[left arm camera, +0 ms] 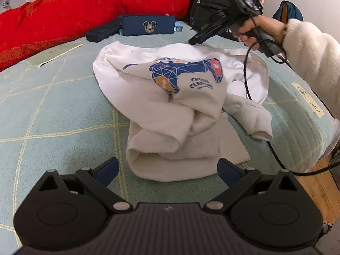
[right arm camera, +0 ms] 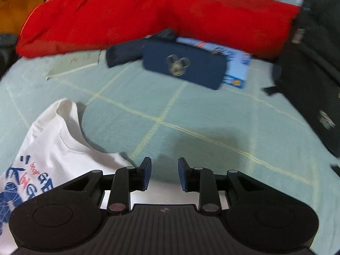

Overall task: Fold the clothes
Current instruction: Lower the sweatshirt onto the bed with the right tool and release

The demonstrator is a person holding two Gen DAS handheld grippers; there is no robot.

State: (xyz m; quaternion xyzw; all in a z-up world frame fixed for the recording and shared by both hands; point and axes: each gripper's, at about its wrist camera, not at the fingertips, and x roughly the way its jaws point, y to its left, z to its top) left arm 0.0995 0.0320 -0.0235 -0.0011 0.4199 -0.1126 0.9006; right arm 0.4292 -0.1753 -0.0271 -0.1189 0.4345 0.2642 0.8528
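A white sweatshirt [left arm camera: 170, 106] with a blue and red print lies crumpled on the pale green checked bed cover [left arm camera: 53, 106]. My left gripper [left arm camera: 167, 170] hovers low at the near end of the garment. It is open wide, and the bunched hem sits between its blue pads without touching them. In the left wrist view a hand in a cream sleeve holds my right gripper [left arm camera: 197, 39] above the garment's far right side, with its black cable [left arm camera: 246, 80] trailing over the cloth. In its own view the right gripper [right arm camera: 164, 174] is slightly open and holds nothing. The sweatshirt [right arm camera: 53, 148] lies to its left.
A red quilt [left arm camera: 74, 17] runs along the far side of the bed. In front of it lie a navy Mickey Mouse case [left arm camera: 148, 26], a dark pouch [left arm camera: 102, 31], a blue box [right arm camera: 235, 68] and a paper booklet [left arm camera: 53, 54]. A black backpack [right arm camera: 314, 85] stands at the right. The bed edge and wooden floor [left arm camera: 318, 187] are at the right.
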